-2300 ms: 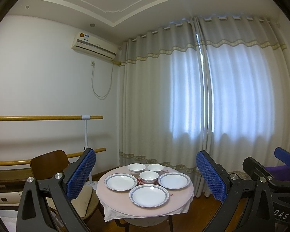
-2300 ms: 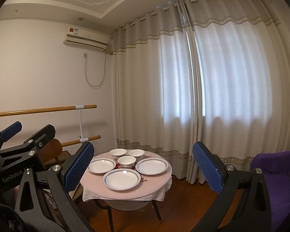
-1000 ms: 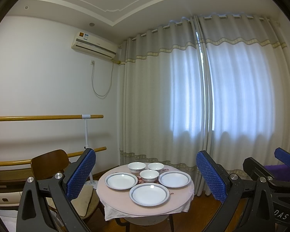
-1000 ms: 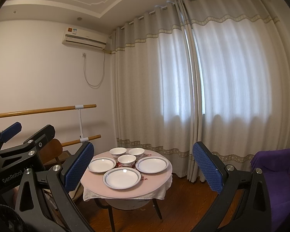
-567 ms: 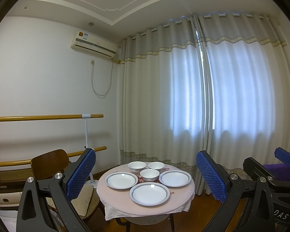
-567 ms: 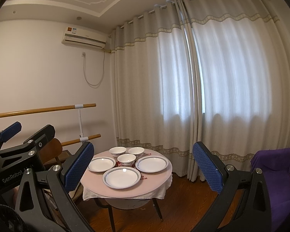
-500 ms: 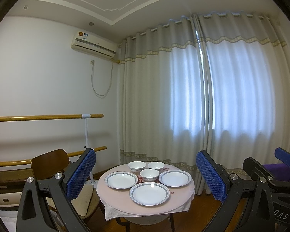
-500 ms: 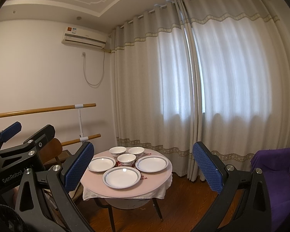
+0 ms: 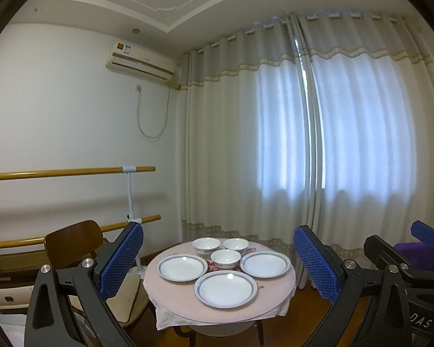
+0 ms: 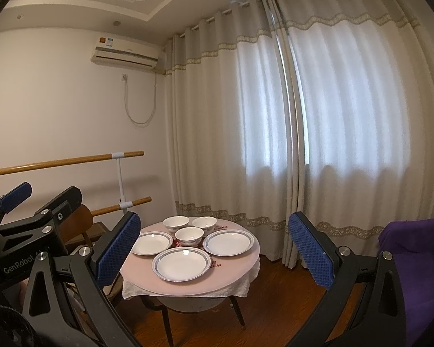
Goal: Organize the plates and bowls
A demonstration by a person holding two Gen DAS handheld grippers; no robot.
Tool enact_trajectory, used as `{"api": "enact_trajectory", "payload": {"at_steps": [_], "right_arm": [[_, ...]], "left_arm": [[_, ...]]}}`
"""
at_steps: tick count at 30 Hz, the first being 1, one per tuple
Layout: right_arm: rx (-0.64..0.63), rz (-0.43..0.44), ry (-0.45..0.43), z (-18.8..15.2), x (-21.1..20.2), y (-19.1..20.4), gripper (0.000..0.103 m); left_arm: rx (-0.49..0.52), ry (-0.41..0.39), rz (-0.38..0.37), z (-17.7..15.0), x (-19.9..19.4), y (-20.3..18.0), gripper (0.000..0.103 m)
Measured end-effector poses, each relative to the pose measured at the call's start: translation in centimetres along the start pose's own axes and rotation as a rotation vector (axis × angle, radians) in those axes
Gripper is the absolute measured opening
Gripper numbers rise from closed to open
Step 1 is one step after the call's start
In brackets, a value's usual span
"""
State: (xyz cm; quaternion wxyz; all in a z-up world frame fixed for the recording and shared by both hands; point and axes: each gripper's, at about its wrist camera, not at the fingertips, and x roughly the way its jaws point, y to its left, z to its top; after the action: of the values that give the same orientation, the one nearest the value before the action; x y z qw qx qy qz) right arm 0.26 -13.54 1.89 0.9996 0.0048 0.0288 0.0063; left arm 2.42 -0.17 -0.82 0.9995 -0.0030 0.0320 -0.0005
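Crockery sits spread on the round tabletop (image 9: 275, 297), which wears a pink cloth: three white blue-rimmed plates and three small white bowls, every one of them empty. The near plate (image 9: 225, 288) lies at the front edge, the left plate (image 9: 181, 267) and the right plate (image 9: 265, 264) flank it, and the middle bowl (image 9: 225, 258) stands between them, with the back-left bowl (image 9: 206, 245) and the back-right bowl (image 9: 235, 245) just behind, side by side. The left gripper (image 9: 217, 263) and the right gripper (image 10: 214, 248) hang well short of the tabletop, jaws spread wide, holding nothing. A wooden chair (image 9: 72, 245) stands left of the tabletop.
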Motion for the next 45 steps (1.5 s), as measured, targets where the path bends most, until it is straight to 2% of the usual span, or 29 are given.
{"api": "enact_trajectory", "payload": {"at_steps": [5,8,12,16,21,26,28,32,34,37,40,45], "right_arm": [[0.011,0.008,0.067,-1.6,4.8,-0.3,0.103],[0.019,0.013,0.133,-3.6,9.5,-0.6,0.103],[0.053,0.031,0.206,-6.5,16.3,-1.5,0.103],[0.090,0.064,0.307,-8.6,24.1,-2.1,0.103],[0.111,0.095,0.422,-8.2,30.0,-3.1,0.103],[0.133,0.130,0.547,-4.9,32.5,-4.9,0.103],[0.098,0.143,0.596,-3.7,33.2,-5.3,0.103],[0.063,0.180,0.734,-3.1,34.6,-6.1,0.103],[0.058,0.187,0.788,-3.6,35.1,-6.2,0.103],[0.070,0.211,0.859,-5.4,36.5,-6.3,0.103],[0.095,0.227,0.936,-7.9,38.5,-5.9,0.103],[0.168,0.228,1.031,-12.6,42.6,-5.4,0.103]], "left_arm": [[0.002,0.074,0.005,-2.0,5.4,-0.1,0.102],[-0.004,0.143,0.003,-4.0,9.9,0.0,0.102],[-0.012,0.274,0.000,-7.7,18.0,0.4,0.102],[-0.013,0.417,0.009,-9.7,25.2,0.8,0.102],[0.007,0.583,0.020,-7.8,31.5,0.4,0.102],[-0.022,0.745,-0.013,-3.0,34.6,0.0,0.102],[-0.041,0.807,-0.022,-1.4,35.6,0.1,0.102],[-0.119,0.922,0.010,1.5,37.6,1.7,0.102],[-0.177,0.988,0.023,1.8,39.0,2.7,0.102],[-0.233,1.043,0.054,1.5,40.7,4.3,0.101],[-0.221,1.093,0.101,0.0,43.3,5.9,0.097],[-0.210,1.139,0.113,-2.4,48.4,7.8,0.096]]}}
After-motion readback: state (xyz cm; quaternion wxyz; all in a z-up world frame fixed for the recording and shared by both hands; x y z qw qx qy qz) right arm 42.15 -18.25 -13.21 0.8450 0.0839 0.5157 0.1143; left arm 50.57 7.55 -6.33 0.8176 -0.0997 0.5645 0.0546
